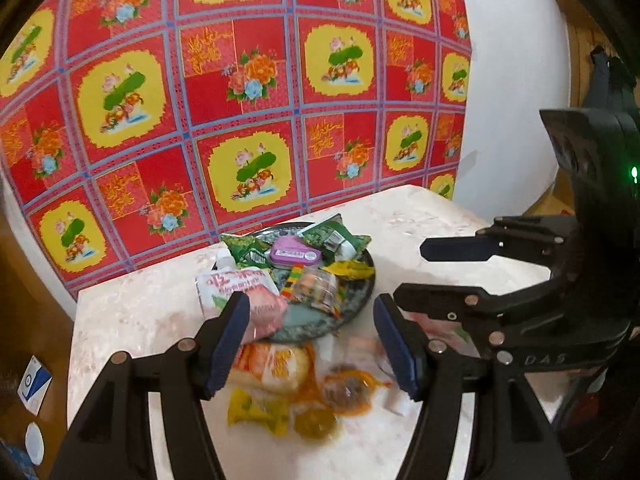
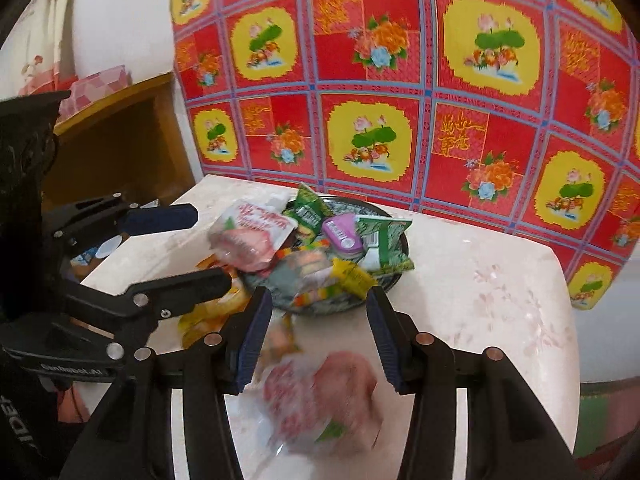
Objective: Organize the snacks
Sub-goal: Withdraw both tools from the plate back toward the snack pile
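Observation:
A dark plate (image 1: 354,306) (image 2: 396,276) stands at the far side of the pale marble table (image 1: 132,312) (image 2: 480,280). It is heaped with snacks: a pink strawberry pouch (image 1: 248,292) (image 2: 252,236), a purple tin (image 1: 290,254) (image 2: 342,234) and green packets (image 1: 332,234) (image 2: 384,240). My left gripper (image 1: 312,344) (image 2: 213,247) is open above blurred orange and yellow packets (image 1: 276,364) that lie loose on the table. My right gripper (image 2: 318,340) (image 1: 410,271) is open too, with a blurred pink pouch (image 2: 320,404) on the table under it. Neither holds anything.
A red and yellow floral cloth (image 1: 240,80) (image 2: 400,80) hangs right behind the table. A wooden shelf (image 2: 120,140) with a pink box (image 2: 96,84) stands to the left. The table's near-left edge drops to the floor, where a blue-white card (image 1: 34,384) lies.

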Tool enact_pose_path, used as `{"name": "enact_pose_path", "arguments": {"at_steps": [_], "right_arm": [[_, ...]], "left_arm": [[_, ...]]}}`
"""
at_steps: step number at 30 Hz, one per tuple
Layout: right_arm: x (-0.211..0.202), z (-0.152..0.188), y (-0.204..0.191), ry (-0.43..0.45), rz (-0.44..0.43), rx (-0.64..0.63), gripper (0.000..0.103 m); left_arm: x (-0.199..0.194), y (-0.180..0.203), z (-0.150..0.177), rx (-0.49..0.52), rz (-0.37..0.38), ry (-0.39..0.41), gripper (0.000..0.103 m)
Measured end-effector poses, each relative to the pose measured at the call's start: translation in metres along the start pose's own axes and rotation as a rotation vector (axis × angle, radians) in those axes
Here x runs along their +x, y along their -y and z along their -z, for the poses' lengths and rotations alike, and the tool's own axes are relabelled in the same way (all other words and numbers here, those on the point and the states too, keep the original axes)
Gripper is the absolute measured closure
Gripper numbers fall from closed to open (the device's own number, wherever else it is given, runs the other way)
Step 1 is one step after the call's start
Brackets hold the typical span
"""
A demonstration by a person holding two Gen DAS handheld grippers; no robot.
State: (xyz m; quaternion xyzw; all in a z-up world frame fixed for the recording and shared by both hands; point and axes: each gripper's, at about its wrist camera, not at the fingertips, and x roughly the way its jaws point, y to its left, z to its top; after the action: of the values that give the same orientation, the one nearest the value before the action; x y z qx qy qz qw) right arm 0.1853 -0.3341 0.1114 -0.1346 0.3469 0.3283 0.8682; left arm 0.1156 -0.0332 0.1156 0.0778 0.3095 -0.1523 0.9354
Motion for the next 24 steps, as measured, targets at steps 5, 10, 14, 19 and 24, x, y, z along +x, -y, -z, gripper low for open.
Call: {"name": "enact_pose_path", "arguments": {"at_steps": [5,10,14,19,24], "right_arm": [[-0.024,0.015,-0.016,0.026,0.002,-0.007,0.053],[-0.043,0.032,-0.028,0.054,0.016,-0.013,0.053],[-0.049,0.05,-0.036,0.063,0.047,-0.014,0.053],[-0.048,0.075,-0.044,0.04,0.071,-0.014,0.053],[-0.046,0.096,-0.046,0.04,0.081,0.012,0.053]], "left_arm": [[-0.029,0.009,0.015,-0.004,-0.017,0.029,0.035],[-0.051,0.018,0.036,-0.012,-0.04,0.05,0.034],[-0.061,0.015,0.057,-0.072,-0.02,0.046,0.034],[-0.061,0.01,0.082,-0.095,-0.036,0.018,0.034],[-0.055,0.005,0.107,-0.132,-0.028,0.003,0.034]]}}
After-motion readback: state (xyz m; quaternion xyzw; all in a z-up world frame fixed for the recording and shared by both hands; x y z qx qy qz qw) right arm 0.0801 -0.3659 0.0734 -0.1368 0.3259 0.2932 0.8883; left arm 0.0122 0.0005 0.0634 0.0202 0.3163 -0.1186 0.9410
